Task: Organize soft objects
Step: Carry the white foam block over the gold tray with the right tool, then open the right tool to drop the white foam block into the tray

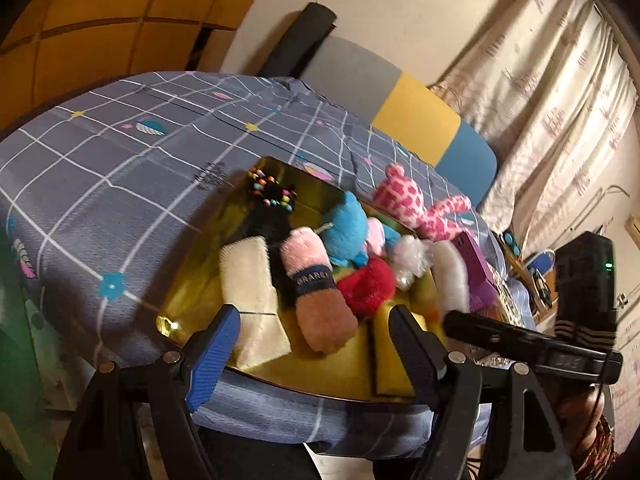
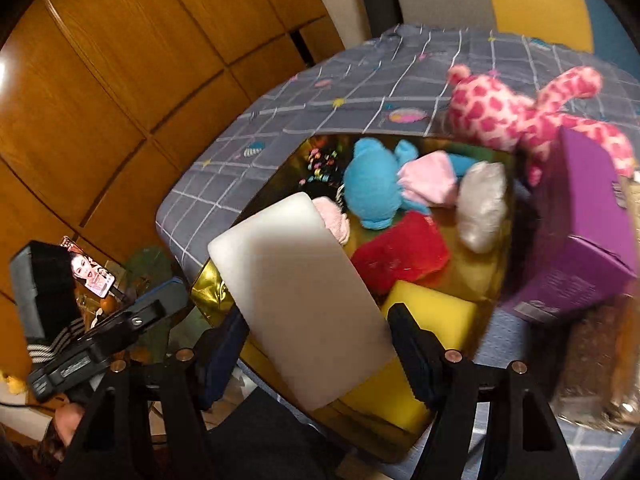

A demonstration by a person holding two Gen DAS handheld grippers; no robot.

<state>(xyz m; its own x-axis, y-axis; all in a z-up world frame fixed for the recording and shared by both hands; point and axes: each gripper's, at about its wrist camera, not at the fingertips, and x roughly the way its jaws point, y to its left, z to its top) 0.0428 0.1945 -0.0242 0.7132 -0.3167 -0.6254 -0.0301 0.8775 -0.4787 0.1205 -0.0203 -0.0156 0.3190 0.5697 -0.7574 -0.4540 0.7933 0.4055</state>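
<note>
Clearly the white foam slab (image 2: 304,304) is the piece being handled; the right gripper (image 2: 320,336) is clamped across its near end, holding it tilted above the near edge of the gold tray (image 2: 208,292), probably so it can be lowered flat among the other soft things; its far end overhangs the pale pink plush (image 2: 332,216). Beyond it in the tray lie a red plush (image 2: 400,252), a blue plush toy (image 2: 372,184), a pink cloth (image 2: 428,178) and a silvery white pillow (image 2: 480,204), crowded toward the tray's middle and far side, with a yellow sponge (image 2: 432,316) at the near right corner, just under the right finger; they look gathered there as the collecting place. A pink spotted giraffe plush (image 2: 520,112) rests half over the tray's far right edge, against a purple box (image 2: 580,232) standing on the checked bedsheet (image 2: 360,80). The left gripper (image 1: 312,344) hovers at the tray's near edge with its fingers apart and nothing between them; just past its tips lie a beige sponge (image 1: 252,280) and a pink-and-brown plush roll (image 1: 316,284), the likeliest next pick, I judge; a black beaded item (image 1: 272,196) sits at the far left corner.
</note>
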